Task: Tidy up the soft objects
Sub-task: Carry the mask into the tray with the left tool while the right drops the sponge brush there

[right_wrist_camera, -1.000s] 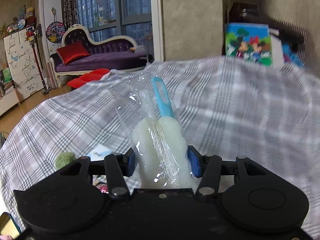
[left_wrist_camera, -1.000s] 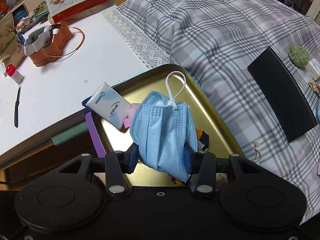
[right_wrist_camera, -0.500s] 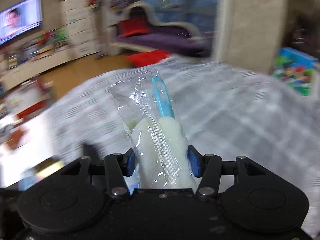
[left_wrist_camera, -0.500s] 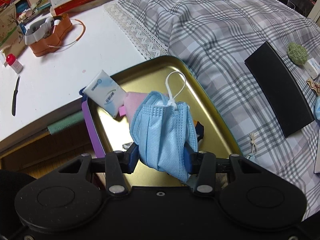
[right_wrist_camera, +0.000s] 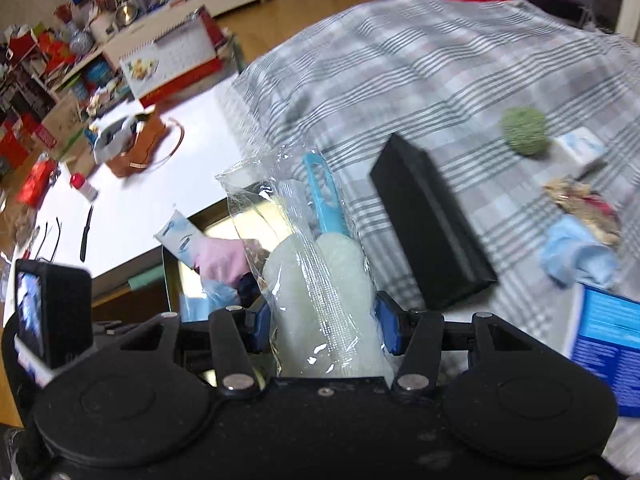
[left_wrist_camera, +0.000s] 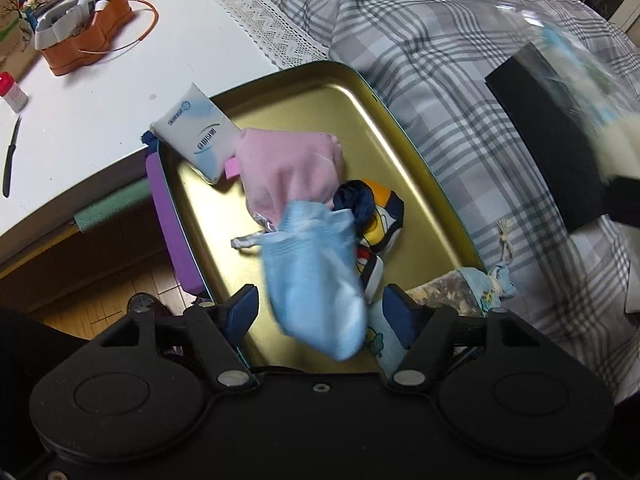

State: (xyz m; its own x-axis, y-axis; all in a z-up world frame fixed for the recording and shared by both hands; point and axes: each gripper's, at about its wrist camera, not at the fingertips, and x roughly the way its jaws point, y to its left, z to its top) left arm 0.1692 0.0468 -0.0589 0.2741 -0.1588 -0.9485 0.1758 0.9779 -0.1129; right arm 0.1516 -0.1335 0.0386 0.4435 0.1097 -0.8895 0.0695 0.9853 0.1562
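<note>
Plaid-covered bed (left_wrist_camera: pixel 440 40) fills most of both views, white table (left_wrist_camera: pixel 100 92) beside it. Gold tin tray (left_wrist_camera: pixel 400 128) sits at the bed's edge against the table. That's where I'm collecting the soft stuff. Black flat box (right_wrist_camera: pixel 432 224) lies on the plaid just beside the tray.

Already in the tray: pink cloth (left_wrist_camera: pixel 288 168), tissue pack (left_wrist_camera: pixel 196 136) leaning on the rim, a colourful sock bundle (left_wrist_camera: pixel 376 216).

My left gripper (left_wrist_camera: pixel 320 312) is over the tray, pointing steeply down. Its jaws have just been opening and now stand spread, and the blue face mask (left_wrist_camera: pixel 316 276) hangs between them, blurred, pads clear of it on both sides, so I read it as released and dropping in. Step in hand: mask drop-off.

My right gripper (right_wrist_camera: pixel 320 320) is pinching the bagged sponge brush (right_wrist_camera: pixel 324 280), clear wrapper, blue handle sticking up. It's near the tray, blurred at the right edge of the left view.

Next: pull the left gripper away so the right can get over the tray and let the bag go. Wrapper is slippery, so open low. Still loose on the plaid: green puffball (right_wrist_camera: pixel 524 130), blue cloth (right_wrist_camera: pixel 576 256).
</note>
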